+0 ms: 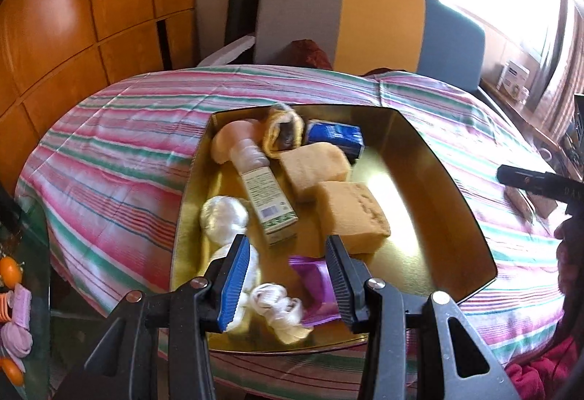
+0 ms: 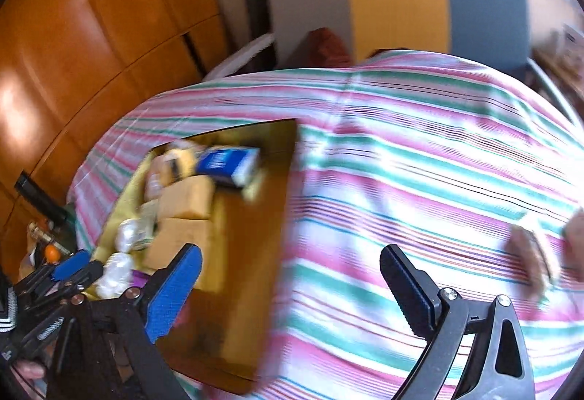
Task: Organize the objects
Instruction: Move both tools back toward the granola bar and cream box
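Striped cloth is spread over the worktop, w/ a wood-panelled wall behind on the left and a grey/yellow/blue chair back at the far edge. A gold tray is set on the cloth, near the worktop's front edge. Its left half is crowded: two tan sponges, a blue packet, a boxed bottle, white wrapped lumps and a purple wrapper. The tray's right half is bare metal.

Left tongs are held open approx. halfway over the tray's near rim; nothing is gripped, and the purple wrapper and a white lump are seen between the jaws.

Right tongs are spread wide, empty, above the tray's right edge and the cloth. The right-wrist view is motion-blurred. Open striped cloth is seen to the right of the tray, w/ a brownish item, too blurred to identify, near the right edge.
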Tool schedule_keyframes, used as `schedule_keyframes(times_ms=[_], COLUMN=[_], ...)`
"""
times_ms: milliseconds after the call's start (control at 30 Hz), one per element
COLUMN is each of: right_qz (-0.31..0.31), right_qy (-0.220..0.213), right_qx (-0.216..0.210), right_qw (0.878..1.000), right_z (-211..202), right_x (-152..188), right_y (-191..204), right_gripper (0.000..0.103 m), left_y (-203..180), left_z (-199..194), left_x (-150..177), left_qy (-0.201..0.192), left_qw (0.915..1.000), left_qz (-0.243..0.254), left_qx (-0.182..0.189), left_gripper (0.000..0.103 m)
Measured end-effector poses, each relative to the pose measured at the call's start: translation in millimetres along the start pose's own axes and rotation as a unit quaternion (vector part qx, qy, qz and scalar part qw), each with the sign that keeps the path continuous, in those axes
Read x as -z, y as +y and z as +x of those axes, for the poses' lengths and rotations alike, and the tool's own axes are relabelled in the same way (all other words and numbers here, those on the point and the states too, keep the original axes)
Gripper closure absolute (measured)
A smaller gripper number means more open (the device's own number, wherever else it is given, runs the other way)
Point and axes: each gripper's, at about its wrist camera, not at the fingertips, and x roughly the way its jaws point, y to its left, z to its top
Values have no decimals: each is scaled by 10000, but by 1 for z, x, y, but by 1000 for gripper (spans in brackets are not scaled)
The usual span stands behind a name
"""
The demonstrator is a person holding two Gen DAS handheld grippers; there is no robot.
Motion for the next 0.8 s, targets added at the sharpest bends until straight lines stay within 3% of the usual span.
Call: schedule_keyframes(times_ms=[267, 467, 633, 800], right_qz=[536, 1194, 1891, 2582], right_qy=[-51, -102, -135, -166], right_qx=[802, 1264, 1238, 915], right_qw=[9953, 9847, 9740, 9616], right_z=[-31, -49, -41, -26], right_x=[6, 5, 4, 11], right_y=[-93, -173, -231, -269], right_gripper=[4, 3, 3, 3], left_y=[-32, -58, -86, -114], left_z=[1, 2, 3, 6], left_x=[-4, -9, -14, -16], left_qy=[46, 53, 80, 135], left_qw=[9991, 9968, 9939, 9898], left_qz=[409, 763, 1041, 1315], left_qx=[137, 223, 367, 540], left_gripper=[60, 60, 60, 60])
